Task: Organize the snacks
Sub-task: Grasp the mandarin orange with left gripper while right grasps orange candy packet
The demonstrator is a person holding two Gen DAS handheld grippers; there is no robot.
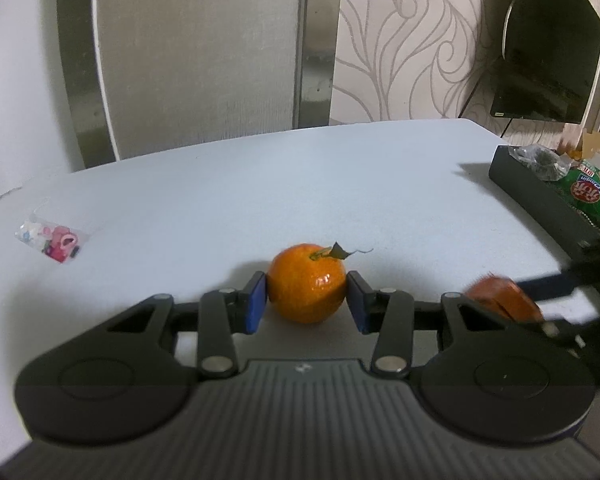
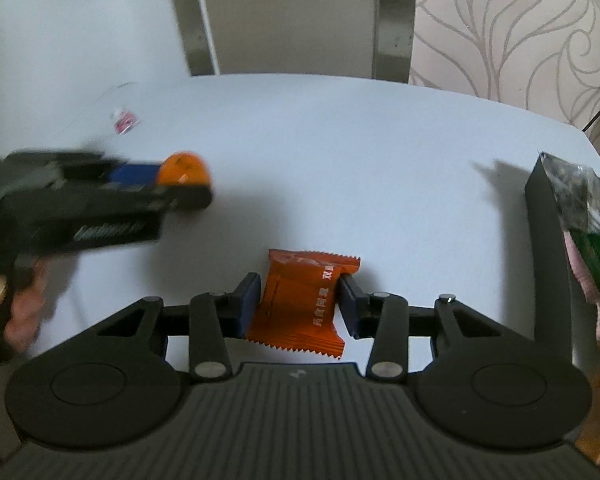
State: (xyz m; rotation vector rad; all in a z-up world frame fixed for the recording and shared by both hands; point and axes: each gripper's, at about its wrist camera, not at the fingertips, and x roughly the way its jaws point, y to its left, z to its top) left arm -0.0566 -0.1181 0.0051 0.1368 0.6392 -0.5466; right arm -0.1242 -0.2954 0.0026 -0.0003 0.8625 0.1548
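Note:
My left gripper [image 1: 307, 300] is shut on an orange mandarin [image 1: 306, 288] with a small leaf, low over the white table [image 1: 260, 184]. My right gripper [image 2: 298, 304] is shut on an orange snack packet [image 2: 300, 304]. In the right wrist view the left gripper [image 2: 172, 184] shows at the left, blurred, with the mandarin [image 2: 184, 170] in it. In the left wrist view the packet [image 1: 500, 300] shows blurred at the right.
A black tray [image 1: 540, 204] at the right table edge holds several snack bags, one green [image 1: 588, 196]; it also shows in the right wrist view [image 2: 548, 260]. A small clear packet with pink sweets [image 1: 52, 240] lies far left. A monitor [image 1: 548, 48] stands behind.

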